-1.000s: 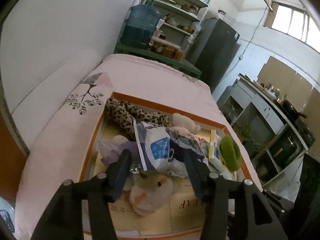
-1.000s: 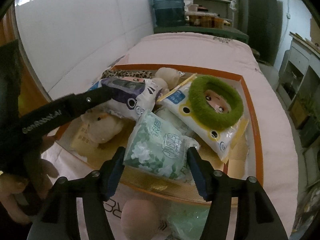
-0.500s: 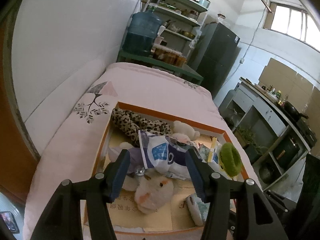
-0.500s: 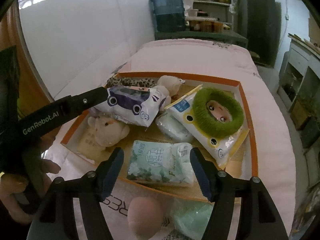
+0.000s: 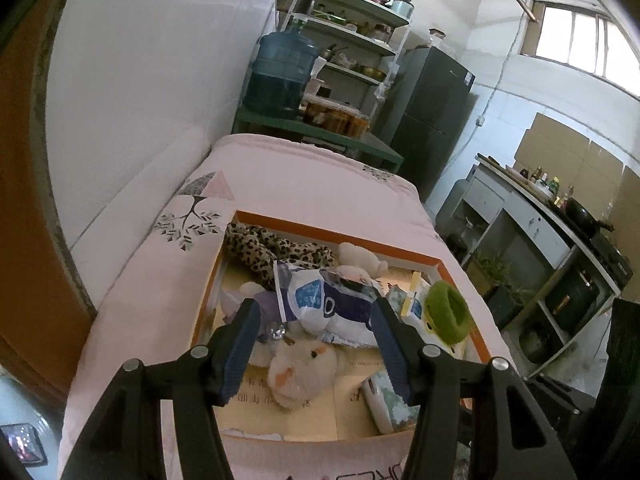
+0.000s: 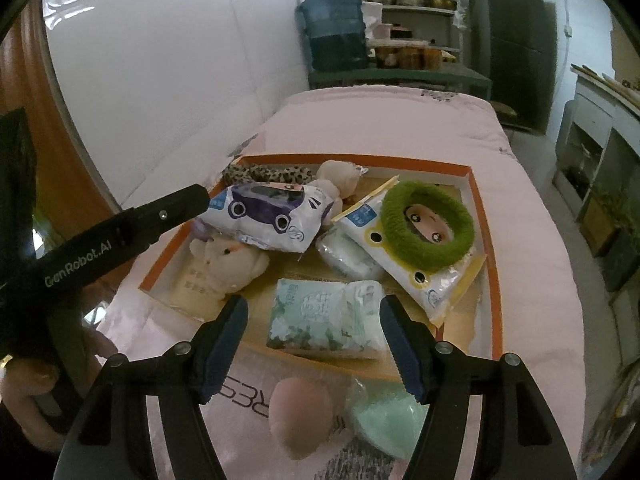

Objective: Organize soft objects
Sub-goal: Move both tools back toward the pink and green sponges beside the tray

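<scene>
Shallow orange-rimmed box [image 6: 496,280] on a pink bed cover [image 6: 400,120], packed with soft things. Right gripper [image 6: 314,344] above the near edge of the box, jaws wide apart and holding nothing, framing a green-and-white tissue pack [image 6: 324,314] flat on the box floor just inside the near rim. Left gripper [image 5: 316,346] likewise spread open and empty, above the near left part of the box, seen from the right wrist camera as a black finger [image 6: 120,232] reaching in from the left with its tip beside a white wipes bag with a blue car print [image 6: 268,216]. Under and in front of that bag, a cream plush animal [image 6: 228,264] on its side on the box floor. At the far left corner, a leopard-print cloth [image 6: 268,172]; next to it, against the far wall, a pale plush toy [image 6: 340,174]. On the right side of the box, a fuzzy green ring [image 6: 426,224] around a doll face, on top of a white-and-yellow packet [image 6: 434,280] lying diagonally; tucked beside that packet toward the middle, a small white tissue pack [image 6: 348,256]. From the left wrist camera, a bit of purple fabric [image 5: 268,304] beneath the car-print bag, partly hidden. Outside the box, on the bed near the right gripper, a pink plush lump [image 6: 304,416] touching a pale green round item [image 6: 388,416], both partly hidden and hard to identify. Beyond the foot of the bed, a blue water jug [image 6: 334,36] on a green table, shelves and a dark fridge [image 6: 508,40].
</scene>
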The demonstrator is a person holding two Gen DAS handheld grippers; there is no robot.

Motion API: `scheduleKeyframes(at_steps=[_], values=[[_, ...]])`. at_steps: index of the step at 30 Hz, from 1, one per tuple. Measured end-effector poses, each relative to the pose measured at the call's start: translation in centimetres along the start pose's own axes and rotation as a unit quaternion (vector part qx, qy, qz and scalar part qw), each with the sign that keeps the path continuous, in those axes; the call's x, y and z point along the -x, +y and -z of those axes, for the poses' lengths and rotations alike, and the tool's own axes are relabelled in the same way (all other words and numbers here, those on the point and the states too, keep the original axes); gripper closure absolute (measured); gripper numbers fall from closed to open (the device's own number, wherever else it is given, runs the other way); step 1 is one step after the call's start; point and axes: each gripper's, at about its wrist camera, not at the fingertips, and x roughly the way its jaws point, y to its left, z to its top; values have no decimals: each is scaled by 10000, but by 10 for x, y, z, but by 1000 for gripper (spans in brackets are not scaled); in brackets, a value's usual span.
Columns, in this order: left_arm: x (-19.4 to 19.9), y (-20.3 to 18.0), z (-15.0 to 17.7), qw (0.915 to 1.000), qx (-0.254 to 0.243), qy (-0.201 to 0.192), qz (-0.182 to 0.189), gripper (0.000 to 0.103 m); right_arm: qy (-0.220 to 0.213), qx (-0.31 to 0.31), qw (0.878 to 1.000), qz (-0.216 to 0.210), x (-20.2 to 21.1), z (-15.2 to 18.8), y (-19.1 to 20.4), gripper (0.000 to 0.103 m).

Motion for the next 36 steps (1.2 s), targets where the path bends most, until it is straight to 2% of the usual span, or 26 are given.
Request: scheduleKeyframes(at_steps=[9,36], values=[[21,-10,5,9996,-255,-70,-111,46,-85,-121,9999,26,19,8,-3,33],[85,-23,34,9974,-599,-223,-327,46,-318,-140,9993,99,71,36,10,33]])
